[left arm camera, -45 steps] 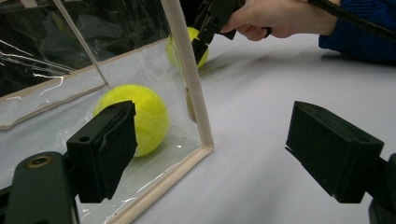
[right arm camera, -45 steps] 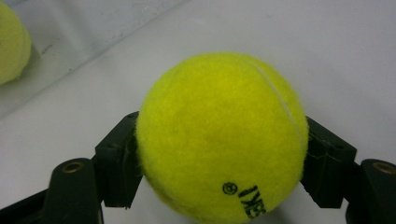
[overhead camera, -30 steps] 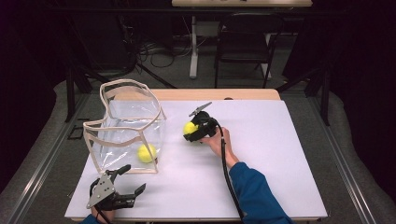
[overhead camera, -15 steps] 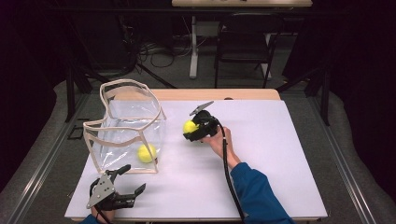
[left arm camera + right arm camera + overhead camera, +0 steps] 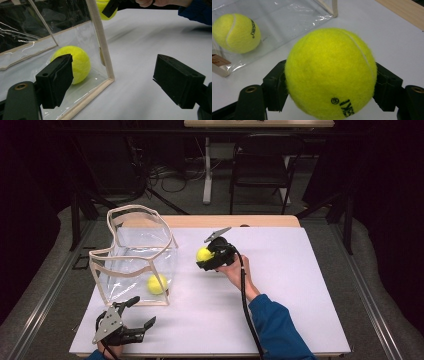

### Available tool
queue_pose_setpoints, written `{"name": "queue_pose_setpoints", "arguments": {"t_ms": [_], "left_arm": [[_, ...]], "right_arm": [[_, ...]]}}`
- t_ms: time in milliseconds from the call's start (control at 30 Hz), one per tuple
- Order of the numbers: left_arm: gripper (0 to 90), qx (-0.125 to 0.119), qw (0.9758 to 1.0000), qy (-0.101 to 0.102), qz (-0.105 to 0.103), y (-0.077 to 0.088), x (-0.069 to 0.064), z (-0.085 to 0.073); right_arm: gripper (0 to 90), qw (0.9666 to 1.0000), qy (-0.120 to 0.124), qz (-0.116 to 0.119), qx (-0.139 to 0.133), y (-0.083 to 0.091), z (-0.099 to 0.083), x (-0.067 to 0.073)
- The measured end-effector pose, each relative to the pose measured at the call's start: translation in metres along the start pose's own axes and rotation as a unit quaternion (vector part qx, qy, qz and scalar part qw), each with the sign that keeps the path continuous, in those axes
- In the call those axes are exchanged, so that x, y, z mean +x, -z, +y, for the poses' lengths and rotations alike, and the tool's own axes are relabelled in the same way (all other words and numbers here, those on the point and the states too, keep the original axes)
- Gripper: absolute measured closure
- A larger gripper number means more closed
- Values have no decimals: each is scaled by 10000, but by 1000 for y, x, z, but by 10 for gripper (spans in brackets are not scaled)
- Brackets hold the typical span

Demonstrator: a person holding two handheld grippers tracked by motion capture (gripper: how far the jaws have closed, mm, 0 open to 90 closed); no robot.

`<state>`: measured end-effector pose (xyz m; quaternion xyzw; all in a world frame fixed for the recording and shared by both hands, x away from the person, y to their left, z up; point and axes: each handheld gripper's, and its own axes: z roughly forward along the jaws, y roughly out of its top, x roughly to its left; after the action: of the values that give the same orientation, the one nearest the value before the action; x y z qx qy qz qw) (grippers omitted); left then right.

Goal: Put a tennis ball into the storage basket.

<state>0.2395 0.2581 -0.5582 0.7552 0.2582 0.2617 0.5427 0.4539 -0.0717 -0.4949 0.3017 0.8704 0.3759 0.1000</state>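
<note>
My right gripper (image 5: pixel 206 257) is shut on a yellow tennis ball (image 5: pixel 203 254) and holds it just above the white table (image 5: pixel 300 285), right of a clear bag with beige trim (image 5: pixel 117 270). Up close, the held ball (image 5: pixel 329 72) sits between both jaws of the right gripper (image 5: pixel 329 85). A second ball (image 5: pixel 156 284) lies inside the bag at its front right corner, also seen as the ball (image 5: pixel 78 62) behind the bag's trim (image 5: pixel 100 37). My left gripper (image 5: pixel 144 311) stands open at the front left, its jaws wide before that corner with nothing between them.
The bag stands upright with its mouth open at the top. A wooden strip (image 5: pixel 250 221) runs along the table's far edge. A chair (image 5: pixel 260 165) and cables stand on the floor beyond. White table surface stretches to the right of my right hand.
My right gripper has risen slightly with the ball in it. The left gripper, the bag and the ball inside have stayed put.
</note>
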Motion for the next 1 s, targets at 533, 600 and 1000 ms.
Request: {"name": "queue_pose_setpoints", "arguments": {"t_ms": [533, 600, 1000], "left_arm": [[158, -24, 10000, 12, -1, 1, 0, 0], [159, -14, 10000, -12, -10, 1, 0, 0], [159, -5, 10000, 1, -16, 1, 0, 0]], "right_arm": [[258, 9998, 65, -14, -174, 16, 13, 3], [258, 9998, 64, -13, -196, 18, 15, 4], [258, 9994, 135, -13, -331, 30, 27, 8]]}}
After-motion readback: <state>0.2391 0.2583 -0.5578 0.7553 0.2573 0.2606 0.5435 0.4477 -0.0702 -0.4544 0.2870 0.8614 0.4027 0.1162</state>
